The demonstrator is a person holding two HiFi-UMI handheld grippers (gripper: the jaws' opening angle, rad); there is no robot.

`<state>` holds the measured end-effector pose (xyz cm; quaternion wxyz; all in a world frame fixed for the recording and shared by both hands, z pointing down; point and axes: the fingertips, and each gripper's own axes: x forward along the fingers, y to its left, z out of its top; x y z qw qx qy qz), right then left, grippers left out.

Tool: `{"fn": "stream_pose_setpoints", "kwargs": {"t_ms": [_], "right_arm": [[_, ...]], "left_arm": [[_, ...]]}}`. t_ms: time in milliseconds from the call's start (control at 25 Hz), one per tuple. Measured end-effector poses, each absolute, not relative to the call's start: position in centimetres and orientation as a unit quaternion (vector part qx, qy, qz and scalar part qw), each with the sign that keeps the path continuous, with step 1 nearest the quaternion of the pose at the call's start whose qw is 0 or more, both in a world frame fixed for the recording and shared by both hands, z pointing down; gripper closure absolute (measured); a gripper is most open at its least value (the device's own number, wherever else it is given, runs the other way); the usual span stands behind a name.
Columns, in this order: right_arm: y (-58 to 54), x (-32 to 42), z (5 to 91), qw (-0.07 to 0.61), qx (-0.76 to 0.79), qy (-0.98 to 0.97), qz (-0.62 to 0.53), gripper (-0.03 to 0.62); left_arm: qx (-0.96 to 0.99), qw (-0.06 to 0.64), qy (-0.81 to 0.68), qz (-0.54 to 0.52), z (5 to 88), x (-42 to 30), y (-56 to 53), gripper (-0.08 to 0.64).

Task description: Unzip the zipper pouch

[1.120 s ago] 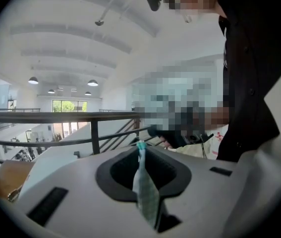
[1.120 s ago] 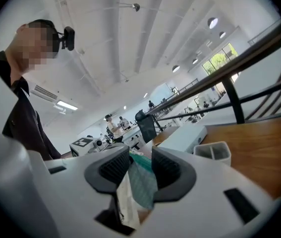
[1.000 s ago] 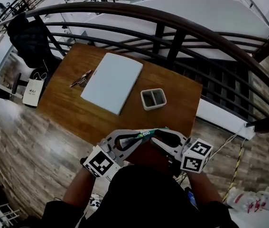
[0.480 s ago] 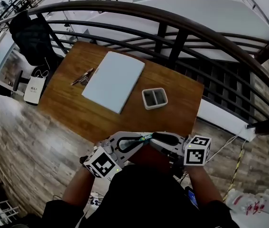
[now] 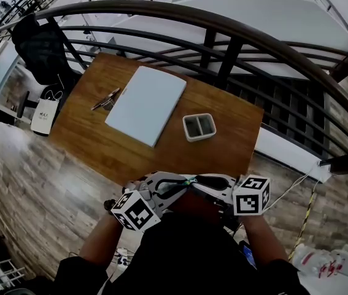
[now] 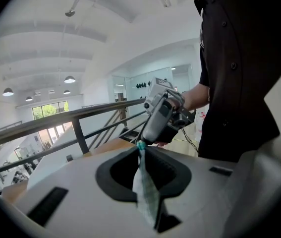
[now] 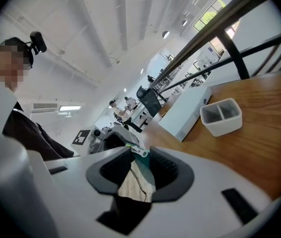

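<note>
1. Surroundings. A wood-plank floor (image 5: 26, 183) carries a curved dark metal railing (image 5: 223, 26). In front of the railing stands a brown rectangular wooden table (image 5: 100, 134).

2. Items on the table. A flat white rectangular board (image 5: 145, 105) lies near the middle. A small white two-compartment tray (image 5: 198, 138) sits just beside the board's right corner, apart from it. A pair of thin metallic pens (image 5: 105, 100) lies at the board's left edge.

3. Operator. A person in a black buttoned shirt (image 5: 186, 251) stands at the near edge of the table with both tools raised in front of the torso and their tips facing each other.

4. Left gripper (image 6: 141, 150). The jaws are nearly together and clamp the pale, finely checked fabric zipper pouch (image 6: 147, 192). The fabric runs edge-on along the slot between the pads, and its teal end sticks out at the tips.

5. Right gripper (image 7: 140, 149). The jaws are narrow and have just been closing. Their tips pinch the small silver metal zipper pull (image 7: 138, 151), while a gap stays open behind the tips.

6. Location of the pouch. It hangs in the air between the two grippers, clear of the table. In the head view it shows just below the table's near edge.
</note>
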<state>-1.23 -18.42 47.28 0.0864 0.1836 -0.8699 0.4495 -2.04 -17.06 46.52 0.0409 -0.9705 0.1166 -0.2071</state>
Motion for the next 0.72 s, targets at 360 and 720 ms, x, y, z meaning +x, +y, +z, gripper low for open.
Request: {"fn": "stream_pose_setpoints", "kwargs": {"t_ms": [360, 720], "right_arm": [[-18.4, -1.0, 47.9, 0.133, 0.217, -0.868, 0.425, 0.502], [-19.1, -0.4, 47.4, 0.092, 0.233, -0.845, 0.472, 0.558]], "left_arm": [[-0.965, 0.055, 0.113, -0.229, 47.4, -1.9, -17.1, 0.512], [-0.962, 0.063, 0.118, -0.238, 47.8, -2.3, -17.5, 0.512]]}}
